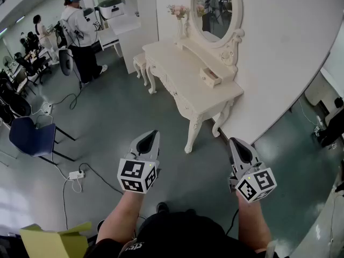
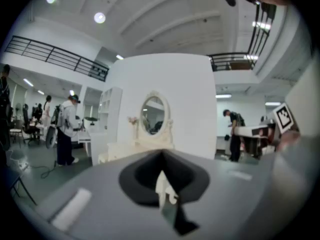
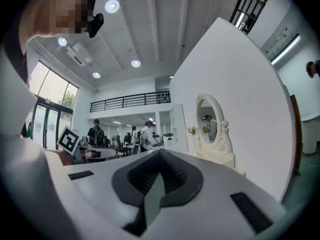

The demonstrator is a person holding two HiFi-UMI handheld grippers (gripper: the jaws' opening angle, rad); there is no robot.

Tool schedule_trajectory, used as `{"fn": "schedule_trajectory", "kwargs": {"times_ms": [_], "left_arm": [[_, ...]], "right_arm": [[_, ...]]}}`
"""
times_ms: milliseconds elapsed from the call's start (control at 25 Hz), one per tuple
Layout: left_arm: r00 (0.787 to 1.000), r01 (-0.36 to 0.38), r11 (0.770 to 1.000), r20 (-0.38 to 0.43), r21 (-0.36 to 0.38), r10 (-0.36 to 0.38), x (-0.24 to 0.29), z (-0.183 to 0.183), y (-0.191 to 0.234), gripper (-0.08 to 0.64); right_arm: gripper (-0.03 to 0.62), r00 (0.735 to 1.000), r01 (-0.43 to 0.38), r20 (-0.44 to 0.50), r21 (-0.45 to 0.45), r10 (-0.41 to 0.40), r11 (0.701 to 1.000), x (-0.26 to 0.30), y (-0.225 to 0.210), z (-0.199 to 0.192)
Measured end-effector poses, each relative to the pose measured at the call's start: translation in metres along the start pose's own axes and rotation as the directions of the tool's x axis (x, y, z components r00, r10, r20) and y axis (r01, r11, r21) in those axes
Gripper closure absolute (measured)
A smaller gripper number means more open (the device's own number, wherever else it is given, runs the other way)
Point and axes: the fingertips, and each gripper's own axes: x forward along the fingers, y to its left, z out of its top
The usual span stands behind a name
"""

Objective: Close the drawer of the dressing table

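The cream dressing table [image 1: 185, 74] stands against the white wall, some way ahead of both grippers. Its oval mirror [image 1: 215, 9] rises at the back. A small drawer [image 1: 210, 77] on the raised shelf under the mirror stands pulled out. The left gripper [image 1: 154, 133] hangs above the grey floor, short of the table's front leg, its jaws together and empty. The right gripper [image 1: 232, 140] is level with it near the wall, jaws also together with nothing between them. The left gripper view shows the table [image 2: 135, 146] far off past the left gripper [image 2: 161, 155]. In the right gripper view the mirror [image 3: 210, 119] is at the right, beyond the right gripper [image 3: 160, 151].
A vase of flowers [image 1: 178, 12] stands on the table's far end and a small stool [image 1: 140, 63] beside it. A blue chair [image 1: 32, 136], a power strip [image 1: 75, 174] with cables and yellow cardboard [image 1: 54, 243] lie to the left. A person [image 1: 80, 34] stands further back.
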Motion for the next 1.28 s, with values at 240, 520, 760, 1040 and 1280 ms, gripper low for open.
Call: {"fn": "schedule_trajectory", "kwargs": {"times_ms": [240, 520, 760, 1040, 1280], "left_arm": [[1.000, 0.004, 1.000, -0.002, 0.022, -0.003, 0.001, -0.002, -0.011, 0.552], [1.000, 0.001, 1.000, -0.011, 0.010, -0.001, 0.001, -0.005, -0.029, 0.552], [1.000, -0.020, 1.000, -0.017, 0.002, 0.020, -0.007, -0.010, -0.048, 0.552], [0.999, -0.033, 0.999, -0.041, -0.025, 0.032, -0.013, -0.029, -0.075, 0.552], [0.998, -0.024, 0.999, -0.053, -0.033, 0.022, -0.003, -0.034, -0.075, 0.552]], "right_arm": [[0.602, 1.000, -0.001, 0.001, 0.026, 0.001, 1.000, -0.007, -0.007, -0.004], [0.601, 1.000, -0.006, -0.008, 0.059, 0.006, 0.998, -0.022, -0.017, -0.010], [0.600, 0.999, -0.037, 0.029, 0.135, 0.034, 0.990, -0.042, -0.024, -0.009], [0.598, 0.997, -0.077, 0.031, 0.181, 0.073, 0.980, -0.058, -0.026, -0.021], [0.599, 0.997, -0.070, 0.034, 0.196, 0.064, 0.978, -0.052, -0.033, -0.026]]}}
